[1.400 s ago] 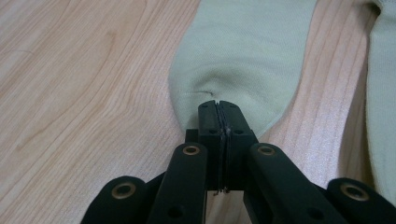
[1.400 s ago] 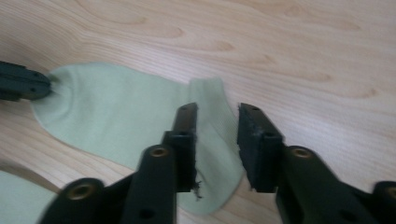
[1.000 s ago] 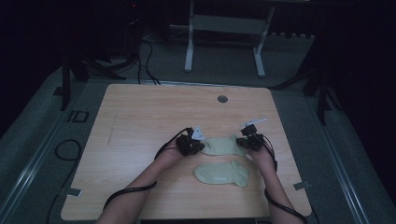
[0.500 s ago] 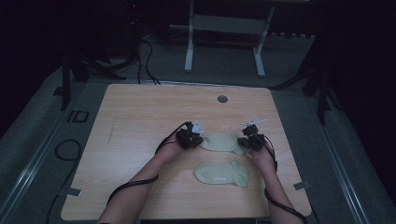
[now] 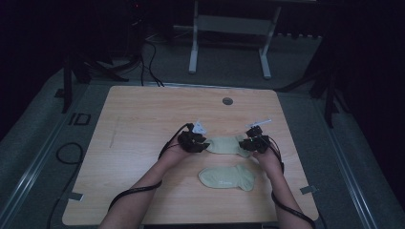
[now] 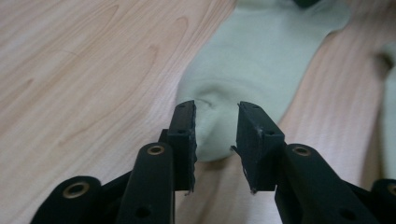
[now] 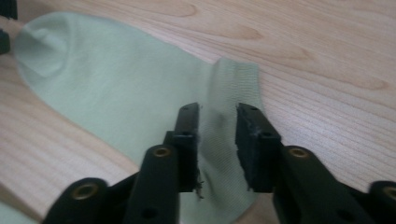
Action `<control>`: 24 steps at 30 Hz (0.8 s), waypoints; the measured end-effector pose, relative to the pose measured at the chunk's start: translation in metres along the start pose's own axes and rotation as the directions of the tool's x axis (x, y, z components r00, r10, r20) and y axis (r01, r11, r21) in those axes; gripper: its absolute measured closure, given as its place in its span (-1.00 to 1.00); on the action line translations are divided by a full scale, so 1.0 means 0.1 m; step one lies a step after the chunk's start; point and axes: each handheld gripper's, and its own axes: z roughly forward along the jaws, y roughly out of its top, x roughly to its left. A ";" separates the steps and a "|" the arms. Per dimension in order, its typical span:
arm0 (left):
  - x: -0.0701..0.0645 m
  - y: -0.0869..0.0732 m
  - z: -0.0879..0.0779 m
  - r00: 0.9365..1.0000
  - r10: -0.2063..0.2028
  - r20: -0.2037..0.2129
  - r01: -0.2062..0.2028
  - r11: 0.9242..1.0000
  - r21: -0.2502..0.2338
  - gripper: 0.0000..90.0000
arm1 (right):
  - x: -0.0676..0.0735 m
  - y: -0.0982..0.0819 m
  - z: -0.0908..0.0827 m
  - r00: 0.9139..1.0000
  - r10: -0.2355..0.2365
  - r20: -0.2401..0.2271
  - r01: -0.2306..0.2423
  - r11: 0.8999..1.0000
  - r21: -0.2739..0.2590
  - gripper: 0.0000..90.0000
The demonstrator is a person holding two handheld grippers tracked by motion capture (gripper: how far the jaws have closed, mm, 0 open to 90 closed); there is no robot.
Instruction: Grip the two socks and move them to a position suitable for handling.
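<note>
Two pale green socks lie on the wooden table (image 5: 143,124). The far sock (image 5: 224,144) stretches flat between my two grippers; the near sock (image 5: 227,177) lies just in front of it. My left gripper (image 5: 203,144) is at the far sock's toe end. Its jaws (image 6: 217,109) have just been opening and straddle the toe (image 6: 261,56) with gaps at both pads. My right gripper (image 5: 244,144) is at the cuff end. Its jaws (image 7: 217,112) have also just been opening and stand apart over the ribbed cuff (image 7: 116,88).
A round grommet (image 5: 228,101) sits near the table's far edge. A white desk frame (image 5: 193,47) stands on the floor behind the table, and cables (image 5: 67,152) lie at the left. Bare wood stretches across the left half of the table.
Both hands stay at the ends of the far sock. The left hand has shifted slightly; the sock lies in the same place between them.
</note>
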 end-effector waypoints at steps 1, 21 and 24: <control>0.00 0.00 -0.02 1.000 -0.002 -0.001 0.002 1.000 -0.001 0.47 | 0.01 0.00 -0.02 1.000 -0.005 -0.008 0.005 1.000 0.002 0.45; -0.30 -0.07 -0.32 0.998 -0.063 0.006 0.063 0.997 0.034 0.10 | 0.13 -0.10 -0.26 0.996 0.001 -0.090 -0.005 0.999 -0.049 -0.38; -0.34 -0.11 -0.37 0.998 -0.067 0.004 0.067 0.997 0.037 0.06 | 0.12 -0.15 -0.32 0.994 0.022 -0.110 -0.029 0.998 -0.063 -0.39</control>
